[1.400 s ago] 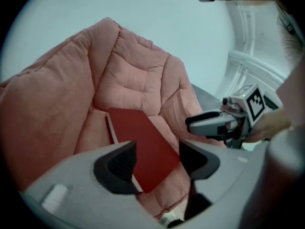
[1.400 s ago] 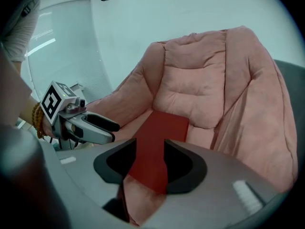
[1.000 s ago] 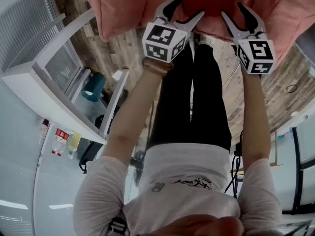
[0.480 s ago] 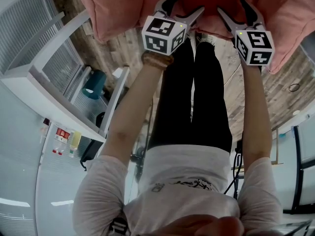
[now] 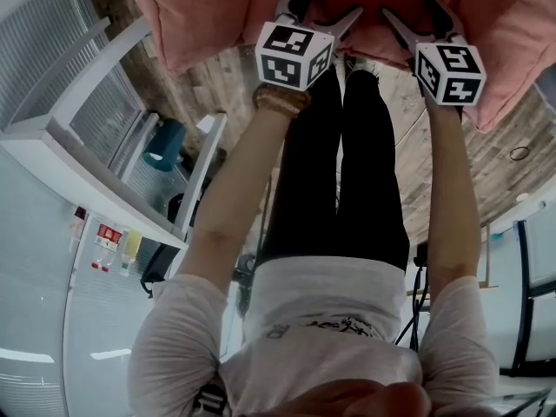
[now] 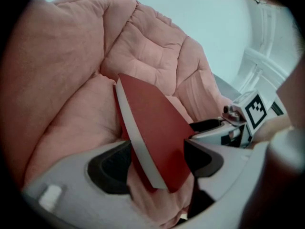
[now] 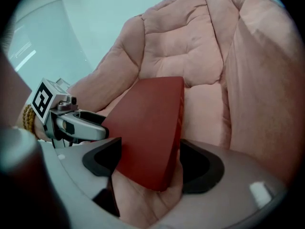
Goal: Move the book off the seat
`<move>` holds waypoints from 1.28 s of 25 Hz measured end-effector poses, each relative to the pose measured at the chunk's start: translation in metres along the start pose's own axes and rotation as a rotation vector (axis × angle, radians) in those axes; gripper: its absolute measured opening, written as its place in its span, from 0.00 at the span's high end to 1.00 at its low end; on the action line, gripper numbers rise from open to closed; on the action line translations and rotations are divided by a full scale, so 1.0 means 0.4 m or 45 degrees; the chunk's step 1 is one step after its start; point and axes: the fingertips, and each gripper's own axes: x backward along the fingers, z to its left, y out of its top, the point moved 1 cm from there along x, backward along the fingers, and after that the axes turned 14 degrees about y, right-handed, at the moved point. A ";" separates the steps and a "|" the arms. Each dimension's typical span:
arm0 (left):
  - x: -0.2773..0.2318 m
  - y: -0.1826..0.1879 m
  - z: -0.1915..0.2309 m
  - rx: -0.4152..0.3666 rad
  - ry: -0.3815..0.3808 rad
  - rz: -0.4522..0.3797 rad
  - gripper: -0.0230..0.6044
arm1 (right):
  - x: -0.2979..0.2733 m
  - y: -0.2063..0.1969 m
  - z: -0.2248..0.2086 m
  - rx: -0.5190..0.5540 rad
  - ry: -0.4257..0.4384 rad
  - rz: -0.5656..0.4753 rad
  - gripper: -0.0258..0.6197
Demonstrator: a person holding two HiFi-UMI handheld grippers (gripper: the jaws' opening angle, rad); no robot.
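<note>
While book is lying on seat, we are straddling it with left gripper, right gripper, jaws just opening wide.

The left tongs stand wide apart, having just been opening, with the red book between the jaws. The book lies tilted on the pink padded seat, its white page edge facing the left jaw. The right tongs reach the book's far side.
</note>
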 end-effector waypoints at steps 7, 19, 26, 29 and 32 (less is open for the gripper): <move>-0.016 -0.005 0.015 0.011 0.006 0.014 0.41 | -0.013 -0.004 -0.004 -0.028 0.015 -0.012 0.33; -0.029 -0.011 0.003 -0.036 -0.023 0.035 0.44 | -0.026 -0.009 -0.002 -0.048 0.031 -0.010 0.35; -0.026 -0.008 -0.006 -0.029 -0.016 0.033 0.42 | -0.021 -0.006 0.004 -0.054 0.034 -0.024 0.36; -0.021 -0.002 -0.006 -0.036 -0.013 0.030 0.42 | -0.019 0.001 0.008 -0.055 0.038 -0.029 0.36; -0.019 -0.003 -0.008 -0.047 -0.014 0.032 0.42 | -0.015 0.001 0.011 -0.049 0.039 -0.026 0.36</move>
